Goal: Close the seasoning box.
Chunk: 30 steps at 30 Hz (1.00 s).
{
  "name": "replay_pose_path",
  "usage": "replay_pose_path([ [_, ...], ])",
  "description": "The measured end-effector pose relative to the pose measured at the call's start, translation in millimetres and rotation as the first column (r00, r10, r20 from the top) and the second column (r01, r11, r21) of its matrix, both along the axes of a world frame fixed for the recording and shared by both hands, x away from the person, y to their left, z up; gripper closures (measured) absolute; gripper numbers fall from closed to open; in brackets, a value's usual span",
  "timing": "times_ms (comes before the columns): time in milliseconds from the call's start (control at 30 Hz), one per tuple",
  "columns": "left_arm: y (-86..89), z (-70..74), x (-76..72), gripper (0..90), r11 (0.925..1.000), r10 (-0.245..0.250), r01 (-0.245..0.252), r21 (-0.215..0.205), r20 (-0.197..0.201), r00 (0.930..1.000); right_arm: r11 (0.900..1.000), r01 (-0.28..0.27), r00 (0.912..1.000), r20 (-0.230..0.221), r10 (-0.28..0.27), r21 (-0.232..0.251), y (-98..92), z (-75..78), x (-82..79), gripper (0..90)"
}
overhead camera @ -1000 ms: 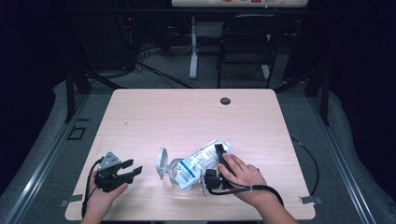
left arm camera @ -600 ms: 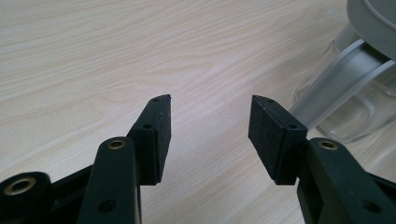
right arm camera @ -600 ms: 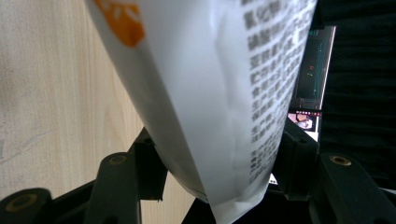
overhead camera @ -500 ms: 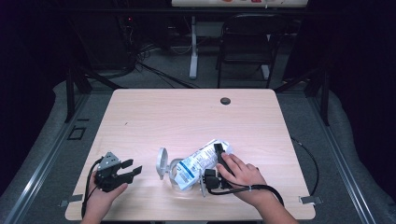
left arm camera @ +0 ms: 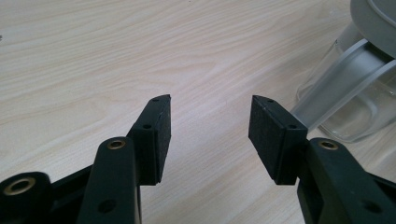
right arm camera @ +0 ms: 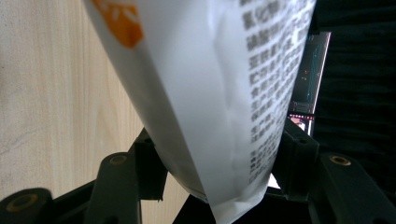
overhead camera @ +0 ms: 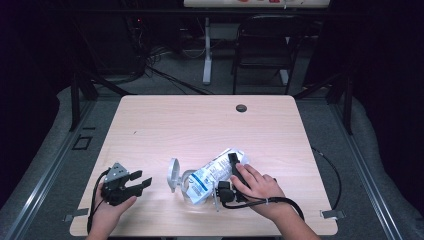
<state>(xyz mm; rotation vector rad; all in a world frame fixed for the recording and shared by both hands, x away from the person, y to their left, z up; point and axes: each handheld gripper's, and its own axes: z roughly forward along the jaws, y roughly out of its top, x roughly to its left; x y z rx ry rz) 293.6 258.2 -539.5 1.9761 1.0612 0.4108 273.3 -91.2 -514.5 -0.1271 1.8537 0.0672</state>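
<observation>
The left gripper point(left arm camera: 210, 135) is hovering open over bare tabletop point(left arm camera: 116, 56) (nothing between the jaws), a clear jar point(left arm camera: 355, 98) lying at the right.

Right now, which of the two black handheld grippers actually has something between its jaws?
The right gripper: its jaws clamp the white printed bag poking into the clear lidded jar. The left gripper gapes over bare table.

The white pouch point(right arm camera: 205, 93) runs off the top of the right gripper view, its print blurred. The clear jar point(left arm camera: 348, 93) is cut off at the left gripper view's right edge.
</observation>
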Motion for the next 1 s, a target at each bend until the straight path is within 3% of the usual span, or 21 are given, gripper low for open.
replay_pose_path([
  [1000, 1.0, 1.1, 0.0, 49.6, 1.0000, -0.002, 0.002, 0.001, -0.004, 1.0000, 0.999, -0.013, 0.9998, 0.012, 0.014, -0.048, 3.1, 3.0, 0.7, 46.4],
])
